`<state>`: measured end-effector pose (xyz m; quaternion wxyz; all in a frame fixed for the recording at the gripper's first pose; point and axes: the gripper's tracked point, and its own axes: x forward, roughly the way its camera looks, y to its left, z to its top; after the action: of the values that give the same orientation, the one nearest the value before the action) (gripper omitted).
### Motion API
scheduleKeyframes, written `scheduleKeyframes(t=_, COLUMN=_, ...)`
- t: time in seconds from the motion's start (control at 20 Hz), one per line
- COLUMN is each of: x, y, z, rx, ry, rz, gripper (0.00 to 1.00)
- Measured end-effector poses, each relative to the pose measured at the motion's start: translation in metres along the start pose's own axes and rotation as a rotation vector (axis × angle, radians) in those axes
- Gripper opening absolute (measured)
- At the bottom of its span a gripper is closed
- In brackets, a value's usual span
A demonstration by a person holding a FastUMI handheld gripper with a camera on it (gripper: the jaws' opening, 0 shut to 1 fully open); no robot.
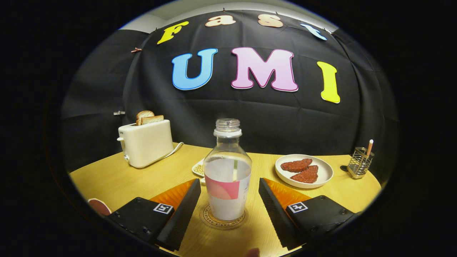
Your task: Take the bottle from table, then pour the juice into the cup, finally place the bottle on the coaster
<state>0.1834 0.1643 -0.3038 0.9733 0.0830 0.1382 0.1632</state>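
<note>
The bottle [227, 171] stands upright on the round coaster [223, 217] on the wooden table [125, 178], uncapped and partly filled with pale liquid. The gripper [227, 205] is released — its fingers [185, 210] spread wide to either side of the bottle, neither touching it. Just behind the bottle a small dish [198, 167] peeks out; beyond it to the right sits a plate [323, 175] with two reddish patties, and far left a toaster [146, 142] holding toast
</note>
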Motion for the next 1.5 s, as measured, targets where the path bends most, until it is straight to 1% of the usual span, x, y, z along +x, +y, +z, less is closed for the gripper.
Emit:
scheduleKeyframes(t=0.15, x=-0.023, y=-0.003, z=0.009, rx=0.000, ry=-0.005, rz=-0.004, gripper=1.00)
scheduleKeyframes(t=0.4, x=-0.070, y=-0.018, z=0.039, rx=-0.017, ry=-0.012, rz=-0.032, gripper=1.00)
scheduleKeyframes(t=0.55, x=-0.098, y=-0.025, z=0.064, rx=-0.010, ry=-0.021, rz=-0.052, gripper=1.00)
scheduleKeyframes(t=0.75, x=-0.138, y=-0.031, z=0.097, rx=-0.031, ry=-0.044, rz=-0.077, gripper=0.99)
scheduleKeyframes(t=0.85, x=-0.154, y=-0.033, z=0.112, rx=-0.040, ry=-0.052, rz=-0.087, gripper=0.97)
scheduleKeyframes(t=1.05, x=-0.183, y=-0.045, z=0.151, rx=-0.105, ry=-0.101, rz=-0.109, gripper=0.97)
scheduleKeyframes(t=1.15, x=-0.195, y=-0.051, z=0.160, rx=-0.126, ry=-0.103, rz=-0.135, gripper=0.97)
scheduleKeyframes(t=1.4, x=-0.229, y=-0.048, z=0.182, rx=-0.118, ry=-0.118, rz=-0.189, gripper=0.97)
scheduleKeyframes(t=1.5, x=-0.242, y=-0.044, z=0.185, rx=-0.113, ry=-0.125, rz=-0.194, gripper=0.97)
